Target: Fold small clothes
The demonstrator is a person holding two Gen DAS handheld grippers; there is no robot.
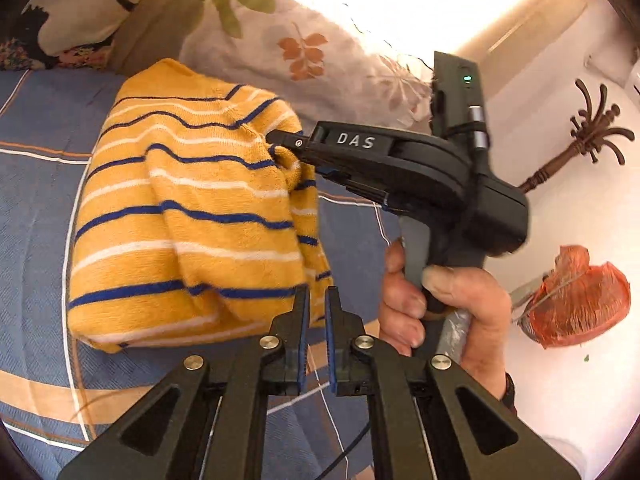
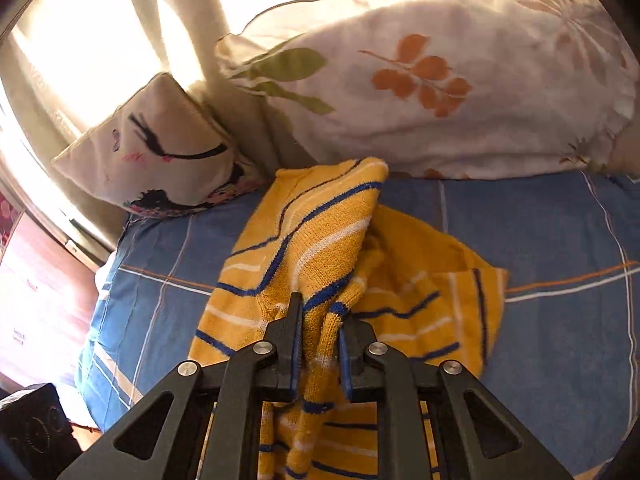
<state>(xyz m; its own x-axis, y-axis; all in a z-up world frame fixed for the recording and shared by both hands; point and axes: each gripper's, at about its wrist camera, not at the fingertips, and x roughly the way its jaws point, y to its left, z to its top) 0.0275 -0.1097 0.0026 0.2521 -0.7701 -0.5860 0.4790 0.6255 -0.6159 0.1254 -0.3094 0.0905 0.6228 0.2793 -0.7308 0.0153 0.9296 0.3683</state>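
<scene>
A small yellow knit sweater (image 1: 192, 224) with blue and white stripes lies bunched on the blue plaid bedspread (image 1: 36, 208). My right gripper (image 1: 280, 140) comes in from the right in the left wrist view and is shut on a fold of the sweater's right edge. In the right wrist view the sweater (image 2: 320, 264) hangs pinched between the right gripper's (image 2: 320, 320) fingers and drapes below them. My left gripper (image 1: 317, 300) is nearly shut and empty, just off the sweater's near right corner.
A leaf-print pillow (image 2: 460, 92) and a smaller cushion (image 2: 160, 148) lie against the curtain at the bed's head. An orange plastic bag (image 1: 576, 300) and a dark wooden coat stand (image 1: 592, 136) are on the white floor to the right.
</scene>
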